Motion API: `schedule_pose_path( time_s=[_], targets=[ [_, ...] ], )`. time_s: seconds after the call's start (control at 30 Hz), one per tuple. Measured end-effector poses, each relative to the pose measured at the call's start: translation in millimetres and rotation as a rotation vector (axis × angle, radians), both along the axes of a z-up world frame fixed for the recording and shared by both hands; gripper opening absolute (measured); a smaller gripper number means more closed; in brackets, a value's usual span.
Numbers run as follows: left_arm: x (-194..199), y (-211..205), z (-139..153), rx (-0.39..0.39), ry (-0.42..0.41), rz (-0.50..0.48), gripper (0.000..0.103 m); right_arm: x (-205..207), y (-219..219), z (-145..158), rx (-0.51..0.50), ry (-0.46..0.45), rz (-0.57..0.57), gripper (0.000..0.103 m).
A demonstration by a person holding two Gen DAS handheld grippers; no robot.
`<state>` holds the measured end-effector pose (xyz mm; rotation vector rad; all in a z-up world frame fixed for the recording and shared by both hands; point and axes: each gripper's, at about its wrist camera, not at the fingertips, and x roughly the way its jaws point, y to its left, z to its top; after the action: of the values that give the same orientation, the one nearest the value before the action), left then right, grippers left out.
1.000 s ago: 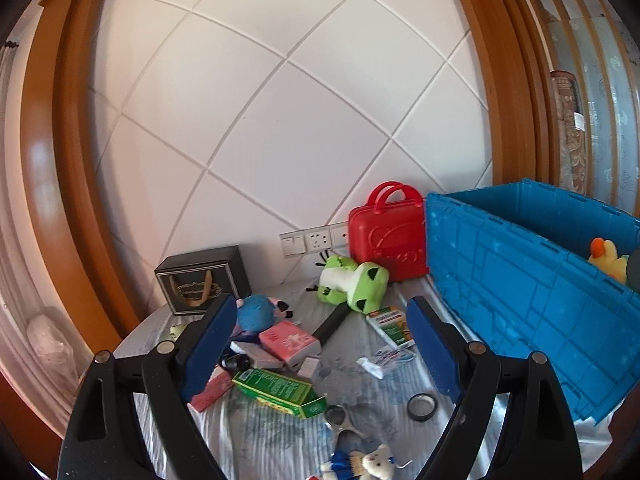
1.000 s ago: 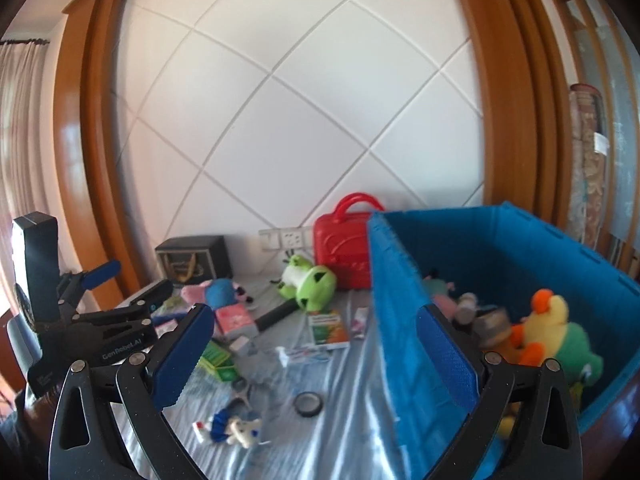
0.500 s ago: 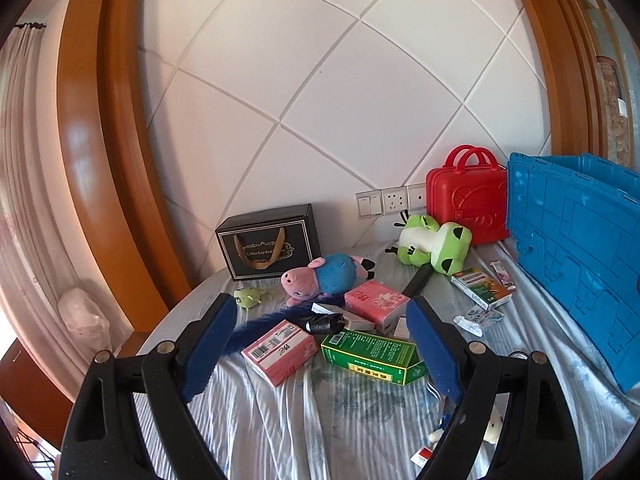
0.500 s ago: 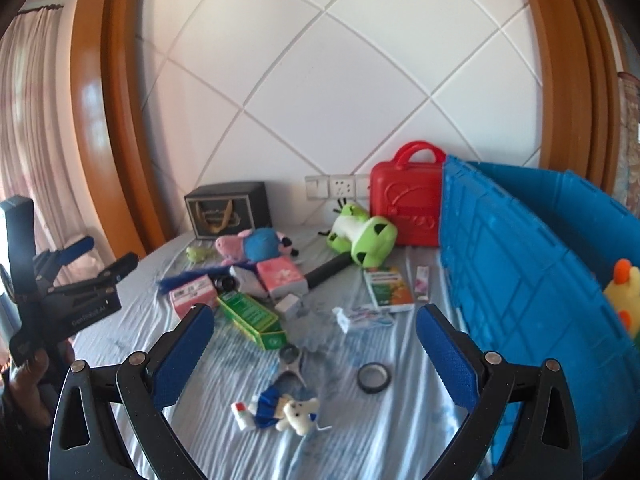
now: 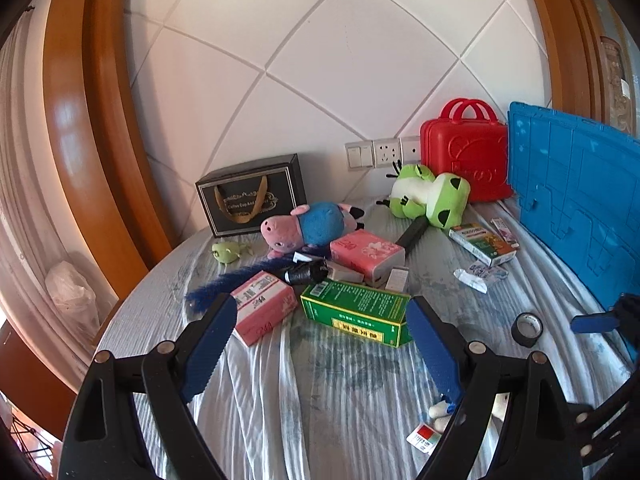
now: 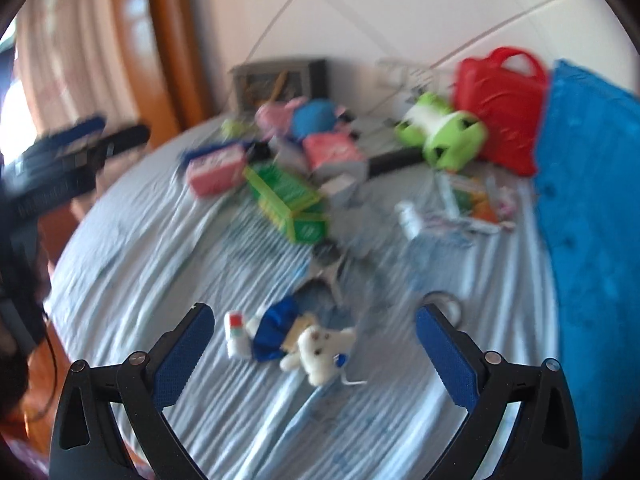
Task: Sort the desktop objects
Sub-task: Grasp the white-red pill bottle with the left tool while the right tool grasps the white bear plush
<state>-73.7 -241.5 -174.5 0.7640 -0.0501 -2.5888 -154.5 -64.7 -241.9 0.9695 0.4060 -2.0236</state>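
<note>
Worktop point(image 5: 360, 412), round, under a striped pale-blue cloth. Blue crate point(image 5: 576, 200) at the right edge, its wall upright. Red case point(image 5: 464, 156) against the wall beside the crate. Black gift box point(image 5: 252, 200) at the back left. Green frog plush point(image 5: 432, 196) lying in front of the case; pig plush point(image 5: 308, 224) lying between frog and gift box. Green carton point(image 5: 356, 312) near centre, flat, with a pink pack point(image 5: 264, 308) just left of it and a second pink pack point(image 5: 366, 254) behind. Small bear doll point(image 6: 296, 340) in a blue dress near the front edge; tape roll point(image 5: 527, 329) close to the crate. Left gripper point(image 5: 320, 344): jaws wide apart, nothing between them, above the cloth in front of the carton. Right gripper point(image 6: 312, 348): jaws wide apart over the doll, not touching it; this view is blurred.
</note>
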Motion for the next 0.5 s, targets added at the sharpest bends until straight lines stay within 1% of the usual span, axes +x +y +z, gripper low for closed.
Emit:
schedule_pose_path(
  time_s=[0.03, 0.1, 0.17, 0.2, 0.23, 0.33, 0.43, 0.47, 0.5],
  targets=[
    [-1, 1, -6, 0.001, -0.017, 0.0, 0.087, -1, -7, -14, 0.031, -0.01, 0.041, 0.101],
    [-1, 1, -18, -0.005, -0.042, 0.012, 0.087, -5, -21, -43, 0.094, -0.028, 0.141, 0.097],
    [-1, -1, -29, 0.021, -0.063, 0.021, 0.087, -9, -31, -65, 0.146, -0.035, 0.219, 0.095],
    [-1, -2, -34, 0.037, -0.071, 0.027, 0.087, -12, -35, -77, 0.176, -0.048, 0.254, 0.091],
    [-1, -3, -38, 0.044, -0.079, 0.035, 0.087, -14, -38, -88, 0.205, -0.056, 0.285, 0.089],
    [-1, -5, -50, 0.061, -0.101, 0.058, 0.087, -20, -41, -99, 0.239, -0.047, 0.327, 0.089],
    [1, -6, -58, 0.084, -0.105, 0.068, 0.087, -27, -42, -105, 0.246, -0.037, 0.343, 0.089],
    [1, -5, -62, 0.092, -0.111, 0.068, 0.087, -30, -43, -107, 0.251, -0.034, 0.344, 0.085],
    [1, -4, -66, 0.097, -0.12, 0.069, 0.087, -33, -45, -110, 0.258, -0.034, 0.342, 0.079]
  ],
)
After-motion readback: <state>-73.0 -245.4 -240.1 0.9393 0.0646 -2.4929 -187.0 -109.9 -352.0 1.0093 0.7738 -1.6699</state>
